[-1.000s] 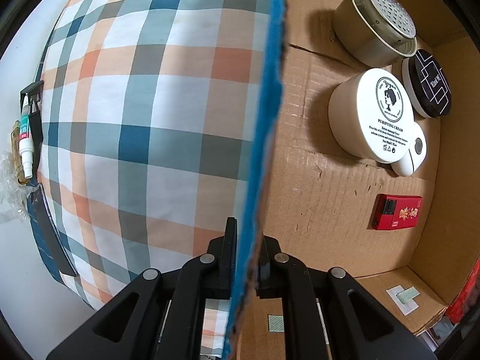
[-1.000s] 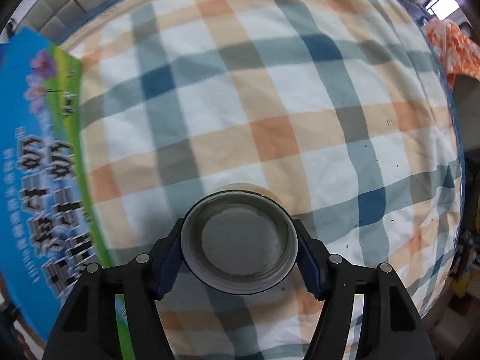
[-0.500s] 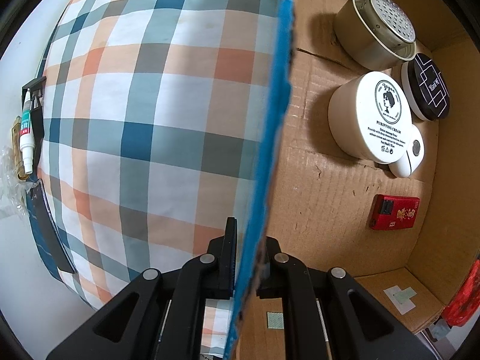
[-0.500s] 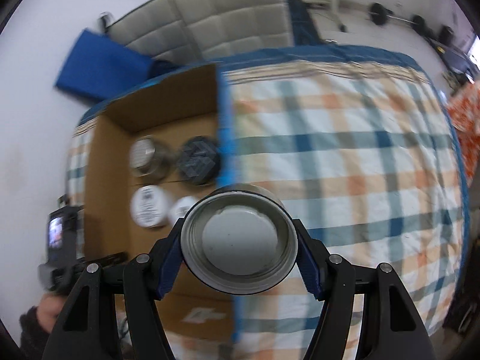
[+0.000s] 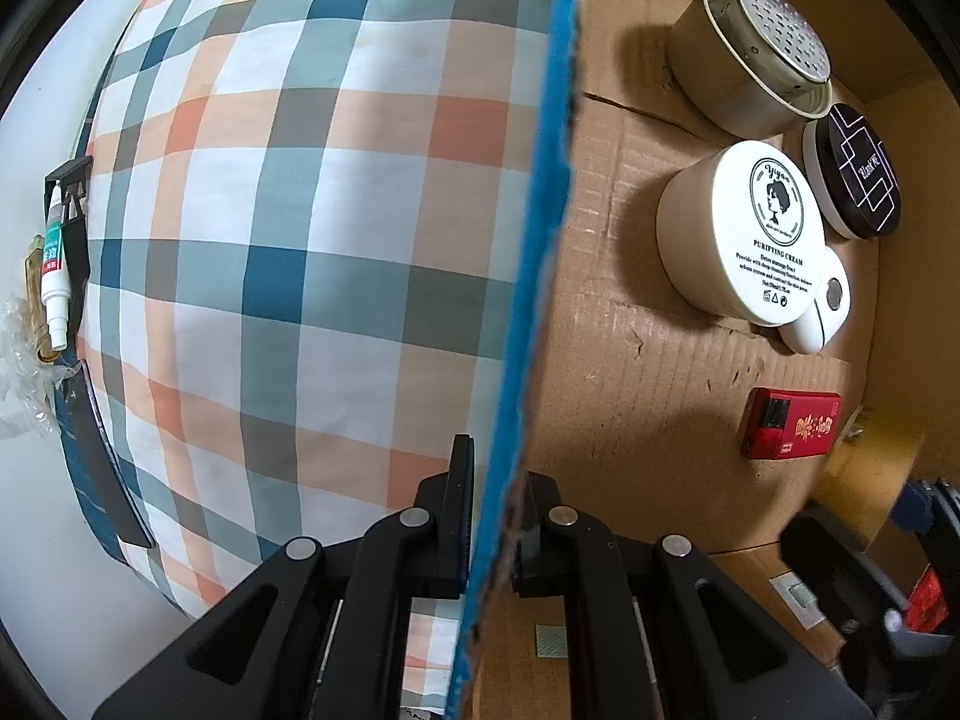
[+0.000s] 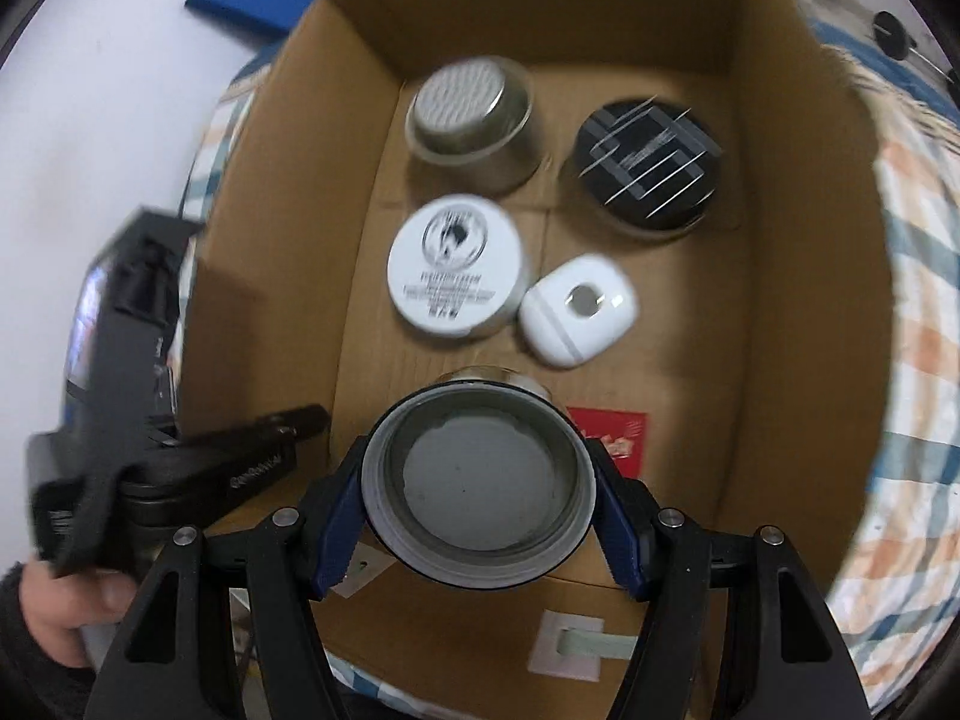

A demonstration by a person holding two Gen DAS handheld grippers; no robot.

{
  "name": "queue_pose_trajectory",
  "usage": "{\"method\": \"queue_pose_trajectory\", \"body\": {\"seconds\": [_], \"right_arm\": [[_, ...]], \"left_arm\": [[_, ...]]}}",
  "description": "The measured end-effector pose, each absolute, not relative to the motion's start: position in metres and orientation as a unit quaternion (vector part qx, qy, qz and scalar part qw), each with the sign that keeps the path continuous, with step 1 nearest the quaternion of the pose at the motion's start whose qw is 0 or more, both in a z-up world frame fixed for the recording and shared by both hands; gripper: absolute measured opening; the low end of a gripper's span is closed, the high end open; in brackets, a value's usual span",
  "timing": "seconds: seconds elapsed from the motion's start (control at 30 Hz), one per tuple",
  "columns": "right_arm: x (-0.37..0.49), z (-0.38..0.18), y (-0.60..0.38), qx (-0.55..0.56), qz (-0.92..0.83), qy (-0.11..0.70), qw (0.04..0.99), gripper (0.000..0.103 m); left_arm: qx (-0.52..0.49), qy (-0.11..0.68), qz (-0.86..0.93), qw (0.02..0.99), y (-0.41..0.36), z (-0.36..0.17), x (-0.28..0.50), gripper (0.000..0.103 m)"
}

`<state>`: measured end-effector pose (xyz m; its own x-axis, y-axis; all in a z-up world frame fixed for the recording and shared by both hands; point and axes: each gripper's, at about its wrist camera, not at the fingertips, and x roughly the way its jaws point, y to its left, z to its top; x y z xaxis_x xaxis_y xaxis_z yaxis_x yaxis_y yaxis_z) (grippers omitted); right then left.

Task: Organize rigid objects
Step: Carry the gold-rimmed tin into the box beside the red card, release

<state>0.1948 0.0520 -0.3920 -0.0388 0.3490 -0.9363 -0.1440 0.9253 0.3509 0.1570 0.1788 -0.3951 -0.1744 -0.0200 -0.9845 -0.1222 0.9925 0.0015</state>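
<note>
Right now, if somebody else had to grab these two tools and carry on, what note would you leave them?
Left gripper: shut on the cardboard box wall, steadying it.
Right gripper: shut on a round jar, held over the box's near end.
Already in the box: metal tin, black-lidded jar, purifying cream jar, small white case, red pack.
Left: set the jar on bare floor, release.

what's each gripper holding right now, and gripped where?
Left gripper: pinching the cardboard box by its blue-faced side wall. Right gripper: round open-topped container, fingers clamped on opposite sides just below its rim.
</note>
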Motion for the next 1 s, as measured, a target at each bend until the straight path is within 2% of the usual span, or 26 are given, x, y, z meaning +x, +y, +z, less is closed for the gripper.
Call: {"method": "queue_pose_trajectory", "body": {"seconds": [0.73,0.87,1.0], "right_arm": [[0.206,-0.426,0.062,0.107,0.208,0.716,0.658,0.071],[0.206,-0.426,0.05,0.108,0.189,0.719,0.661,0.093],[0.204,-0.413,0.039,0.09,0.169,0.714,0.673,0.096]], "left_arm": [[-0.05,0.768,0.038,0.637,0.181,-0.4,0.162,0.007],[-0.045,0.768,0.039,0.638,0.181,-0.401,0.162,0.007],[-0.046,0.768,0.041,0.638,0.18,-0.401,0.161,0.007]]}}
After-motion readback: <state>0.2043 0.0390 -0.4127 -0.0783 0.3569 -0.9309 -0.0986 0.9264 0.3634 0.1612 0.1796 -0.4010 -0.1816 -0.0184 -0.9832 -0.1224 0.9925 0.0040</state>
